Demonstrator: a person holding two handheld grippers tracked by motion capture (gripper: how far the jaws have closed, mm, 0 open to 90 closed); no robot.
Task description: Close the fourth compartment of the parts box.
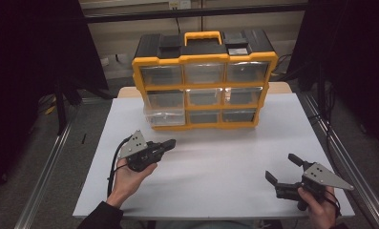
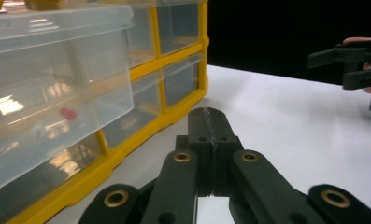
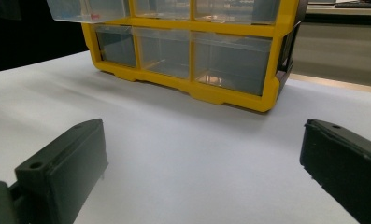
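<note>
A yellow and black drawer cabinet point(image 1: 204, 81) with clear drawers stands at the back of the white table point(image 1: 225, 162). Its middle-left drawer point(image 1: 165, 114) is pulled partway out; in the left gripper view that drawer point(image 2: 52, 84) holds a small red item point(image 2: 68, 113). My left gripper point(image 1: 170, 143) sits just in front of the cabinet's left side, jaws pressed together with nothing between them point(image 2: 212, 126). At the table's front right my right gripper point(image 1: 282, 169) stands open and empty, its jaws point(image 3: 199, 154) wide apart and pointed toward the cabinet point(image 3: 192, 51).
The cabinet has an orange carry handle point(image 1: 203, 36) on top. Aluminium frame rails point(image 1: 340, 148) run along both sides of the table. Black curtains hang left and right. In the left gripper view the other hand's gripper point(image 2: 351, 65) shows far right.
</note>
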